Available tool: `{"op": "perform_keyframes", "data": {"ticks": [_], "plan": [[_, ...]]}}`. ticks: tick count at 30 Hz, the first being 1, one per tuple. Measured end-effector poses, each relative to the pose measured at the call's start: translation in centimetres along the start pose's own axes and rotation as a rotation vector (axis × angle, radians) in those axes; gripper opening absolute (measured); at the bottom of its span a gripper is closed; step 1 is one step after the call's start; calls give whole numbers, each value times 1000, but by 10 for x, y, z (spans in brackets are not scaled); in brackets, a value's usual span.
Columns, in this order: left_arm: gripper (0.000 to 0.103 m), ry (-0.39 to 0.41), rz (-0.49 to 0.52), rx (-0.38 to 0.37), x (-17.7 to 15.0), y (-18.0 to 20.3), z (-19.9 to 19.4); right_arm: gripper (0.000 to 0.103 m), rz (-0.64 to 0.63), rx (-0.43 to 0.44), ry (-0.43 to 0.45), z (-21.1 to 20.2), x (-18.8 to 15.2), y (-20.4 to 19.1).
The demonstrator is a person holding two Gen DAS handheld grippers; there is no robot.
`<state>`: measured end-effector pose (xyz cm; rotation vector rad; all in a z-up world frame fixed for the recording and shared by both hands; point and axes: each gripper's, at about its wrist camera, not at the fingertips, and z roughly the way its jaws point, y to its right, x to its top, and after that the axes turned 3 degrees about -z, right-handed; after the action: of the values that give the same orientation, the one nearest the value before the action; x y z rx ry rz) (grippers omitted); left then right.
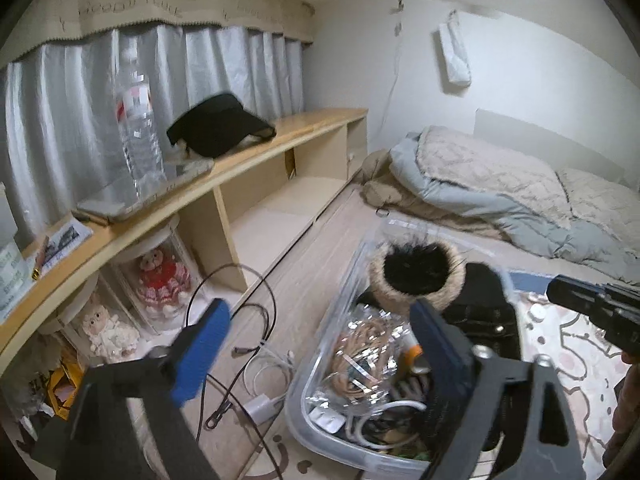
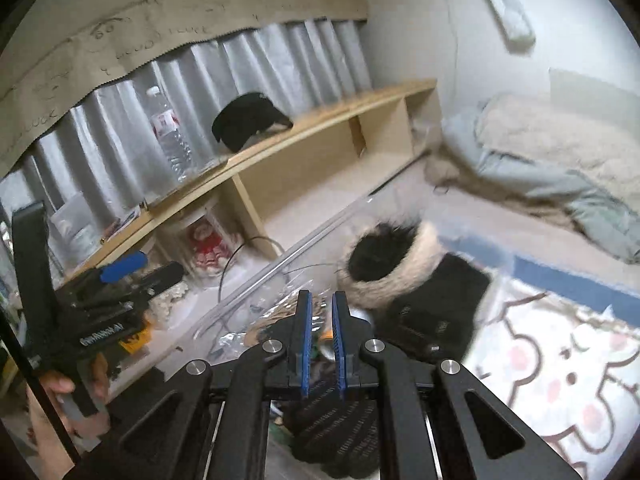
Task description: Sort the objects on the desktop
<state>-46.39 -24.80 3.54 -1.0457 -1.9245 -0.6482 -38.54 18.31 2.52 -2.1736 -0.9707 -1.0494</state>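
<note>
A clear plastic bin (image 1: 316, 364) sits on the floor, full of cables, foil bags and a black fur-trimmed boot (image 1: 416, 276). My left gripper (image 1: 320, 348) is open, its blue fingers wide apart above the bin's left side, holding nothing. My right gripper (image 2: 320, 320) hovers over the bin (image 2: 256, 280), its blue pads nearly closed with a narrow gap; a black knitted glove (image 2: 340, 432) hangs below them, seemingly pinched at their base. The boot (image 2: 392, 264) lies just beyond it. The left gripper also shows in the right wrist view (image 2: 132, 268).
A long wooden shelf (image 1: 248, 156) runs along the curtain, holding a water bottle (image 1: 136, 120), a black visor cap (image 1: 220, 128) and a phone (image 1: 100, 208). Dolls in clear cases (image 1: 160, 280) stand beneath. Loose cables (image 1: 256, 360) lie left of the bin. Bedding (image 1: 500, 192) lies behind.
</note>
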Motion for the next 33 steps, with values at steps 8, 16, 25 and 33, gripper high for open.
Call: {"op": "perform_keyframes", "data": {"ticks": [8,16,25,33], "plan": [[103,44,5,-80,7,28,-39,103,-79,-110,114,-54,-14,7],[103,111,98,-91,-5,69,-79,103,-141,-177,175,-100,-30,10],[103,142,136,-142,-29,97,-106,103,-130,-181,210,-145,-57,24],[103,118,142,-175,-54,111,-111,103,-98,-197,232,-168,-87,39]]}}
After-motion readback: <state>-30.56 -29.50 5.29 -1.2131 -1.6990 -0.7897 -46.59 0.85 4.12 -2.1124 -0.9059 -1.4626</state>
